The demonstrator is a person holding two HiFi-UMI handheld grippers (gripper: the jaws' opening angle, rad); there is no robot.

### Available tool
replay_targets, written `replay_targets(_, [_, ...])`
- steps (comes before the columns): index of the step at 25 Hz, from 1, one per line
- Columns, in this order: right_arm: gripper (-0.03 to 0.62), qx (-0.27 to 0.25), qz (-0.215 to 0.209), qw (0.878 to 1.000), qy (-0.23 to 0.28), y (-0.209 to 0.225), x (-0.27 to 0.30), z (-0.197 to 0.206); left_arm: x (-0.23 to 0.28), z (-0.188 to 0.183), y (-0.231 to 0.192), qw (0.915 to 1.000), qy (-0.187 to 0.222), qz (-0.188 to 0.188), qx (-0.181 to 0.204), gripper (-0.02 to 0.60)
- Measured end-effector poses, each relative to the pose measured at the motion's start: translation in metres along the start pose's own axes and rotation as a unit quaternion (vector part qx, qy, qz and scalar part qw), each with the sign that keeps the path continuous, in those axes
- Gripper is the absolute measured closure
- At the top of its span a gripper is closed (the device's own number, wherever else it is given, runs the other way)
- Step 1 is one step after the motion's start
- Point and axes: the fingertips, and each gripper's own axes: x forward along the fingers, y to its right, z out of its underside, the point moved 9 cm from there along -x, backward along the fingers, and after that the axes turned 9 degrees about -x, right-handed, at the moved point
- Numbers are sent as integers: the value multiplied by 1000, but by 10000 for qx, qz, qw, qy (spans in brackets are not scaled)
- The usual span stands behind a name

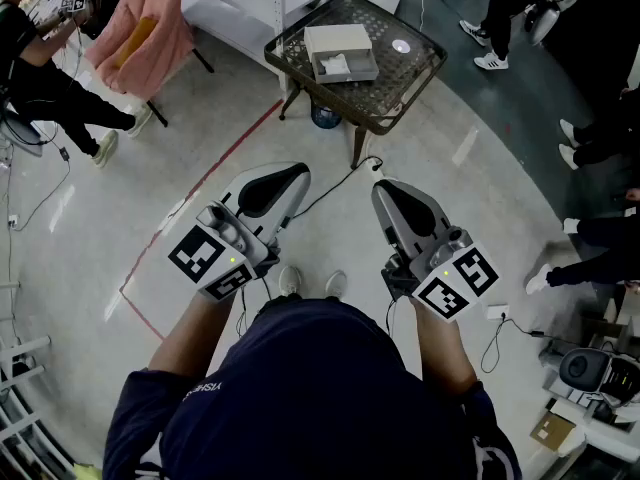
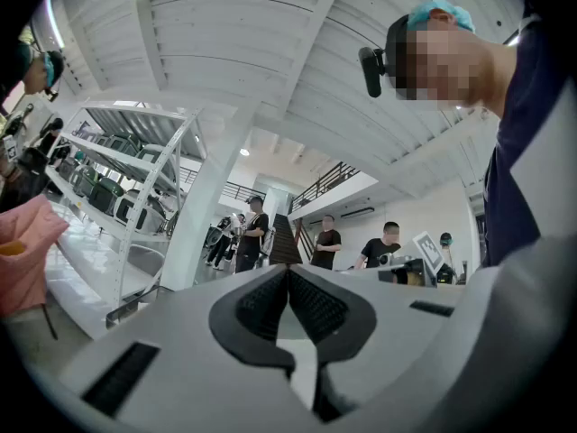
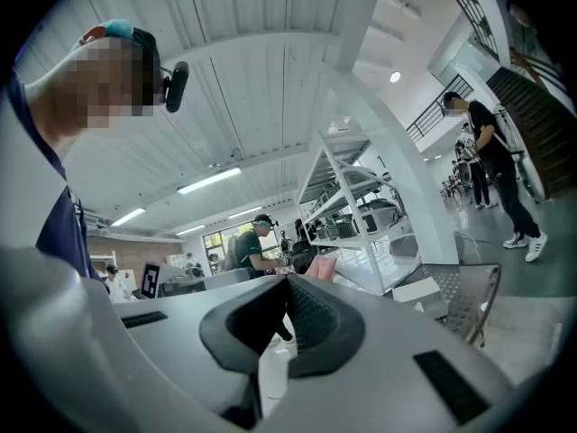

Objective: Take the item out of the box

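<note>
An open white box [image 1: 340,52] lies on a dark mesh table [image 1: 410,80] across the floor, well ahead of me. A pale item [image 1: 334,64] lies inside it. I hold both grippers close to my body, far short of the table. The left gripper [image 1: 297,172] is shut with nothing between its pads; in the left gripper view its tips [image 2: 288,270] meet and point up at the ceiling. The right gripper [image 1: 384,186] is shut and empty too, its tips [image 3: 288,279] touching. The right gripper view shows the box [image 3: 416,290] on the table [image 3: 471,294] at the right.
A small round white thing [image 1: 401,46] sits on the table beside the box, and a blue object [image 1: 325,117] lies under the table. Pink cloth [image 1: 150,18] hangs at the back left. People stand at the left and right edges. Cables and red tape [image 1: 200,183] cross the floor.
</note>
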Motion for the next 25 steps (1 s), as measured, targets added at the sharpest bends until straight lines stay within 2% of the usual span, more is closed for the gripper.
replay_targets(14, [571,1,83,9999,90,-31,37,12,-31,-8,-29,9999,-36,153,52,569])
replay_targets(25, [569,242,233,9994,100,-4,65,11,-15,-15,-60,9999,-67,136,-11,569])
